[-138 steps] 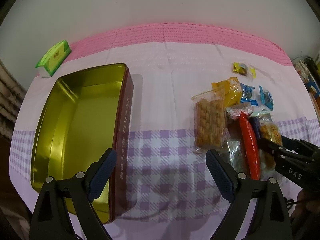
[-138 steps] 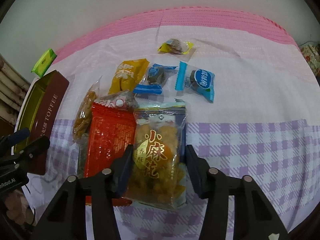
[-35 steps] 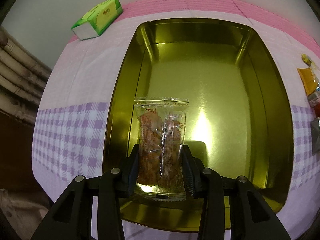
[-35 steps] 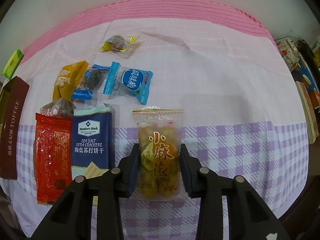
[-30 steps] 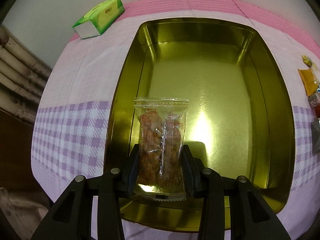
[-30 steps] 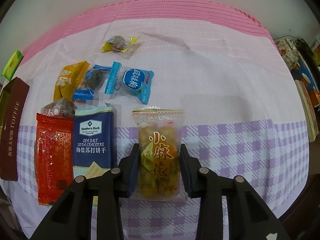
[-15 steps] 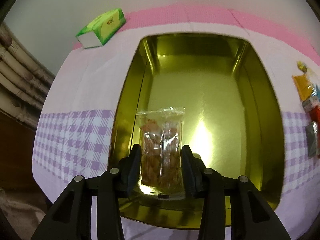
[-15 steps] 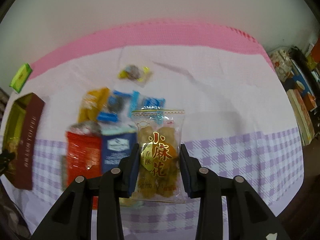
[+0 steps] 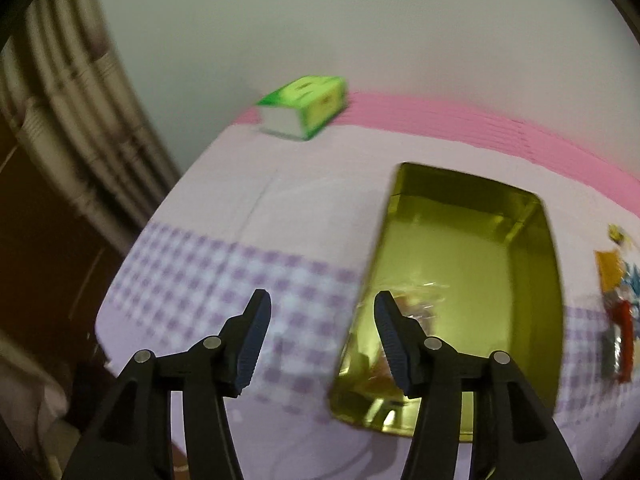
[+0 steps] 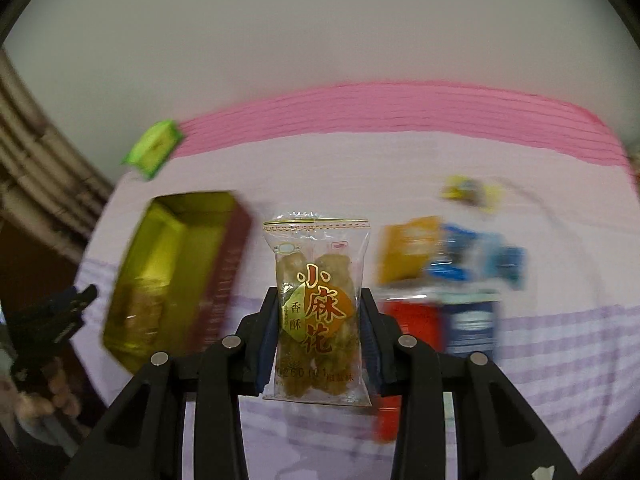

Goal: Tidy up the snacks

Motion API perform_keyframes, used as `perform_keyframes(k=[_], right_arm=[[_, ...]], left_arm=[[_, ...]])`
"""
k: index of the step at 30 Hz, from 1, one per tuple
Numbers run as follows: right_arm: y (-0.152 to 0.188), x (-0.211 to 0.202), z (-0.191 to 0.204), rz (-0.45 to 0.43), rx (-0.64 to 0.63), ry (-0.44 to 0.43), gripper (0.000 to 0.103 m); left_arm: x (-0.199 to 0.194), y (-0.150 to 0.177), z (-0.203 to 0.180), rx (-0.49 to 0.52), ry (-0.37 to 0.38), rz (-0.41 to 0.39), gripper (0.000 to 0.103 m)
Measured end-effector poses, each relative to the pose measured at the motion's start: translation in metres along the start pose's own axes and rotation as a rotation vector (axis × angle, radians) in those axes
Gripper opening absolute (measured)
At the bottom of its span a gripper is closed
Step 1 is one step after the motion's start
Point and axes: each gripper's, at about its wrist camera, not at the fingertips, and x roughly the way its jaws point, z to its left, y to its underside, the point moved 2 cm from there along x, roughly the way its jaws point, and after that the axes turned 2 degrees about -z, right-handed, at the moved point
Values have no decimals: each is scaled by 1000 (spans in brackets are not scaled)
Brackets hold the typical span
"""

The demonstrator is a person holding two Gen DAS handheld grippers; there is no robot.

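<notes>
Right wrist, claw (image 10: 318, 332) clamps pack (image 10: 316, 304) printed 小麻花, 香酥

left gripper (image 9: 320, 336) jaws spread wide, right gripper (image 10: 319, 334) clamped on a packet

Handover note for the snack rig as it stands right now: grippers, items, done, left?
Left gripper: open, holding nothing, beside the gold rectangular tin.
Right gripper: shut on the clear packet of golden fried twists, held up above the cloth.
Done: one clear snack packet lies in the tin's near end.
Left: drop the held packet in the tin, then the pile on the pink and purple tablecloth: orange packet, blue packets, red packet, yellow candy.
</notes>
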Motion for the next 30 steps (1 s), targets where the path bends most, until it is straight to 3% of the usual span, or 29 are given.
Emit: perform_keyframes(k=[5,13,30], right_arm=[[0,25,66,47,-67,-83,34],[10,64,138,102,-131,-110,34],[33,120,167,186,-182,24,34]], left_arm=[[4,16,31,-88,-43,47,55],[11,28,55,-173,-73,81,55],[21,30,61,-195,-67,125,56]])
